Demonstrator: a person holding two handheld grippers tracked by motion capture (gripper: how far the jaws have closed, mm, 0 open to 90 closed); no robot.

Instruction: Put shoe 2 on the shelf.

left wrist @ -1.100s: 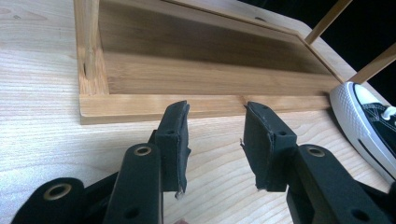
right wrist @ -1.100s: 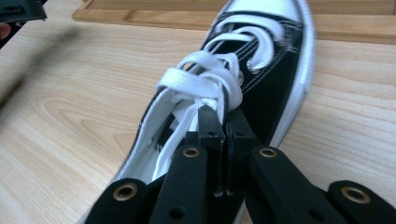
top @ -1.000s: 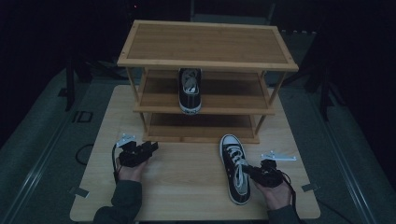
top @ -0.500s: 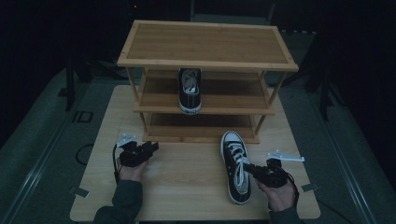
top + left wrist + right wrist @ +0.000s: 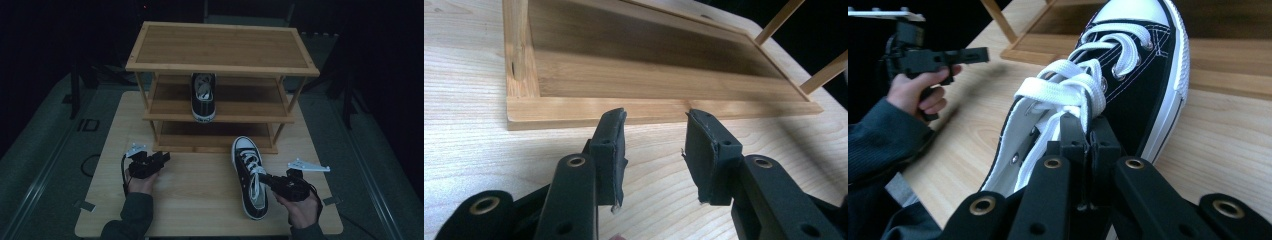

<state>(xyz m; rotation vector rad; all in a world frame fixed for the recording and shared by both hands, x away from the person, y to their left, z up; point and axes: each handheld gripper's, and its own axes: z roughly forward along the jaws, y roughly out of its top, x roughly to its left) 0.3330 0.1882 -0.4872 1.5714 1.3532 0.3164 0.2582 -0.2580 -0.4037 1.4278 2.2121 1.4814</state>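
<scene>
A black-and-white sneaker (image 5: 246,161) lies on the table in front of the rack, toe toward it. My right gripper (image 5: 266,180) comes at it from the right. In the right gripper view my right gripper (image 5: 1082,126) is shut on the sneaker (image 5: 1143,85), on the upper's edge beside the white laces. A matching sneaker (image 5: 203,97) stands on the middle shelf of the wooden rack (image 5: 220,47). At the table's left my left gripper (image 5: 164,156) points at the rack. In its own view the left gripper (image 5: 654,135) is open with nothing between the jaws, facing the bottom shelf (image 5: 649,80).
The three-shelf rack takes up the back half of the light wooden table (image 5: 200,200). Bare tabletop lies between my two hands. The other hand and its gripper (image 5: 938,57) show far left in the right gripper view. Dark floor surrounds the table.
The sneaker's toe has crept slightly toward the rack with the right gripper at its side. The left gripper has not moved.
</scene>
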